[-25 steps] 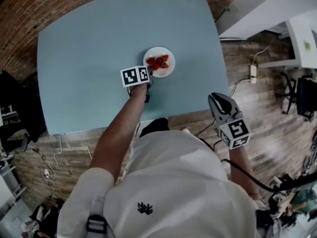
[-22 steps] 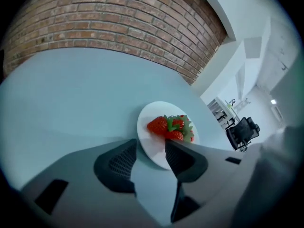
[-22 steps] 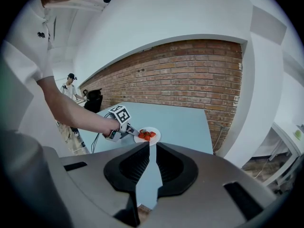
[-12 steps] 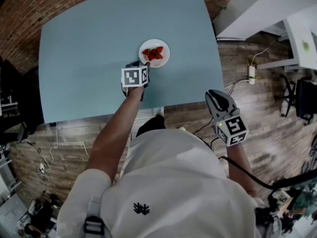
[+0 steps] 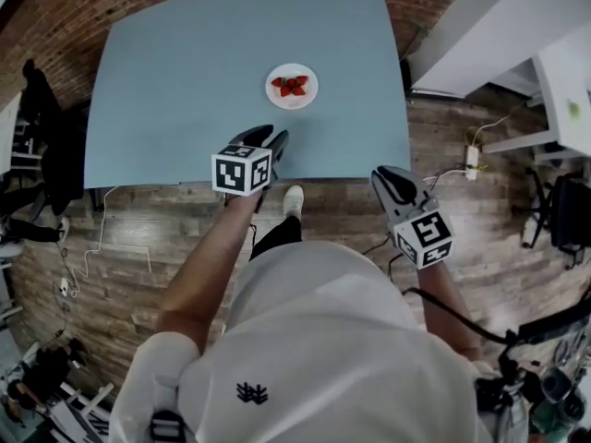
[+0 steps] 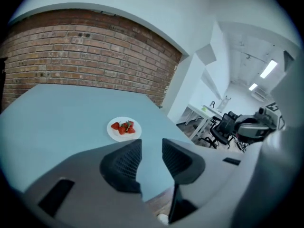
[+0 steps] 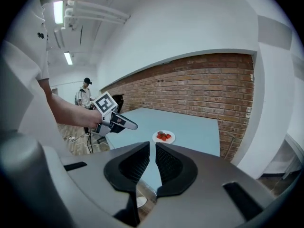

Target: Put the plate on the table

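A white plate (image 5: 292, 103) carrying red strawberries (image 5: 292, 84) rests flat on the light blue table (image 5: 175, 72), toward its far right part. My left gripper (image 5: 269, 137) hovers over the table's near edge, well short of the plate. Its jaws are closing with a clear gap and nothing between them. In the left gripper view the plate (image 6: 124, 137) lies beyond the jaws of the left gripper (image 6: 152, 146). My right gripper (image 5: 389, 177) hangs over the wood floor, off the table's near right corner, with its jaws together and nothing held. The right gripper view shows the plate (image 7: 158, 139) far ahead.
A brick wall (image 6: 85, 51) runs behind the table. Cables and a power strip (image 5: 472, 161) lie on the wood floor at the right. White desks and black office chairs (image 6: 222, 129) stand to the right. Dark things (image 5: 44, 137) sit by the table's left end. A person (image 7: 85, 95) stands far off.
My left gripper has let go of the plate's rim and drawn back toward the table's near edge. The plate stays on the table. The right gripper has barely moved.
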`<state>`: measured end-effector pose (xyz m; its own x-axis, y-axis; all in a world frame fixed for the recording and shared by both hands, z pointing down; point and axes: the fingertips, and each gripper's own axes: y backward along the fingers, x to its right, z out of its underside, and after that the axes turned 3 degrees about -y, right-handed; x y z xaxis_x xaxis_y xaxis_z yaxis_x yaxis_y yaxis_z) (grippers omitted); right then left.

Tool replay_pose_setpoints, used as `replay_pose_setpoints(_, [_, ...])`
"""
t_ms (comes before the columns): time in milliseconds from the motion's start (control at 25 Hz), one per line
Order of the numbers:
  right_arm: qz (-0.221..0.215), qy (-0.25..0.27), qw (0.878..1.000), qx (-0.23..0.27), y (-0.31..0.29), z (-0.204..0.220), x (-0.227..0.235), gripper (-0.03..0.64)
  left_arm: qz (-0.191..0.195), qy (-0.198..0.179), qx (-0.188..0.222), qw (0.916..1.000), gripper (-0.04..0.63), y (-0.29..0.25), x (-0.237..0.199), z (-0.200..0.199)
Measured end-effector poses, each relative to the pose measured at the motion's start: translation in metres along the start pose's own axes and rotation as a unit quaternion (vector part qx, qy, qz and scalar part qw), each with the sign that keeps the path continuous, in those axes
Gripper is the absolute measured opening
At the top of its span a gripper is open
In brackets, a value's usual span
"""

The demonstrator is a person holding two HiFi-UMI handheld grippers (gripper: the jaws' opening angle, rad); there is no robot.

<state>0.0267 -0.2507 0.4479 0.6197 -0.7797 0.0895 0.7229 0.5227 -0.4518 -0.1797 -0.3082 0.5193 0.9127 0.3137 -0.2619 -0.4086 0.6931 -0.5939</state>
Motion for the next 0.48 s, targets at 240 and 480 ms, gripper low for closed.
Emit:
replay_pose_setpoints(240, [-0.043, 0.023, 0.999, 0.0, 0.031, 0.02, -0.025, 0.043, 0.023, -0.011, 0.051, 0.9984, 0.002, 0.065, 0.072, 0.02])
replay_pose_setpoints(480, [-0.093, 0.046, 0.995, 0.006, 0.075, 0.043, -0.057, 0.041, 0.048, -0.025, 0.088, 0.9946, 0.002, 0.123, 0.16, 0.047])
